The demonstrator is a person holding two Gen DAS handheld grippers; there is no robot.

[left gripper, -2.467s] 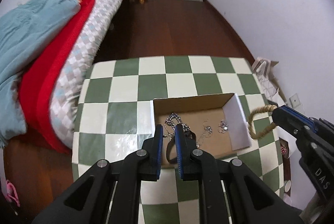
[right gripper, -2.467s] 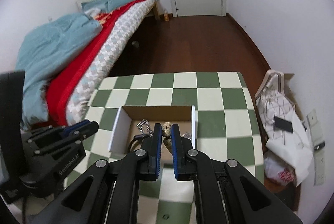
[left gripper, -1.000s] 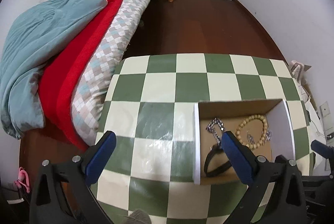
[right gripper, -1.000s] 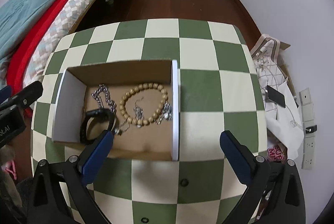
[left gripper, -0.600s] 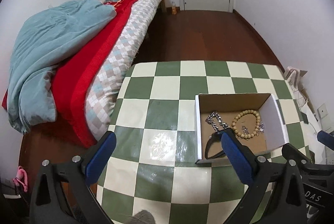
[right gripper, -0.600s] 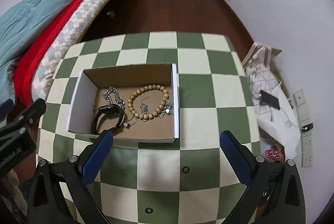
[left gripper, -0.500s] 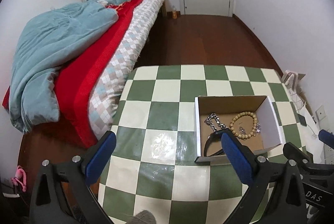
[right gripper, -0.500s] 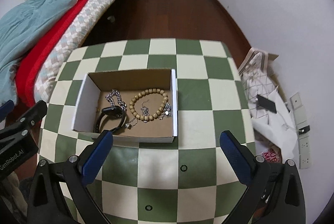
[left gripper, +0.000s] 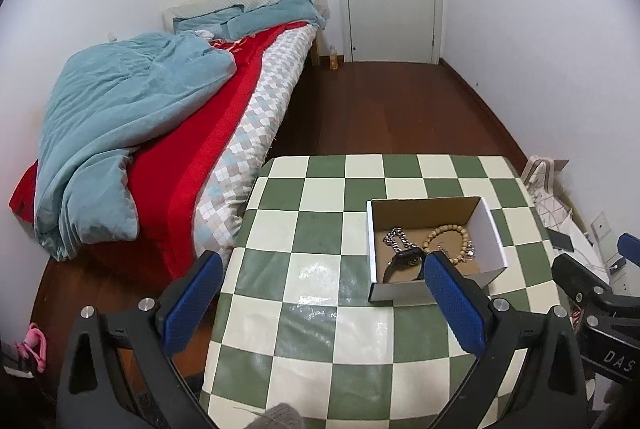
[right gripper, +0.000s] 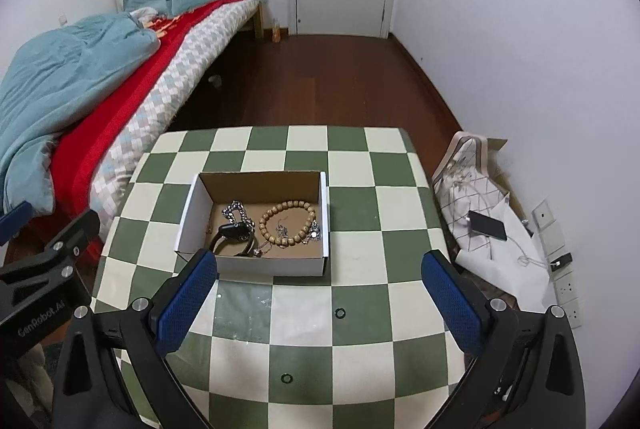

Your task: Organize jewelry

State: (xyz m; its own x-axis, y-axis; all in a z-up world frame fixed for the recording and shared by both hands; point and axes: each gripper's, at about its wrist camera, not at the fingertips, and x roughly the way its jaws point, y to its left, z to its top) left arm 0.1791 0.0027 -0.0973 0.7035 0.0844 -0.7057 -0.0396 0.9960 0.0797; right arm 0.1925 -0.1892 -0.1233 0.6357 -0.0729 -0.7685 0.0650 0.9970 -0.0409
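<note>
Jewelry box (right gripper: pixel 256 265) beyond right gripper (right gripper: pixel 318 299), fingers (right gripper: pixel 186 299) spread, empty

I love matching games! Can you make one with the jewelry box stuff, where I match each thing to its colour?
Things:
1. bead bracelet
2. chain
3. band
4. box

Colours:
A. black
B. white outside, brown inside
C. tan wood
D. silver

Pairs: 1-C, 2-D, 3-A, 4-B
</note>
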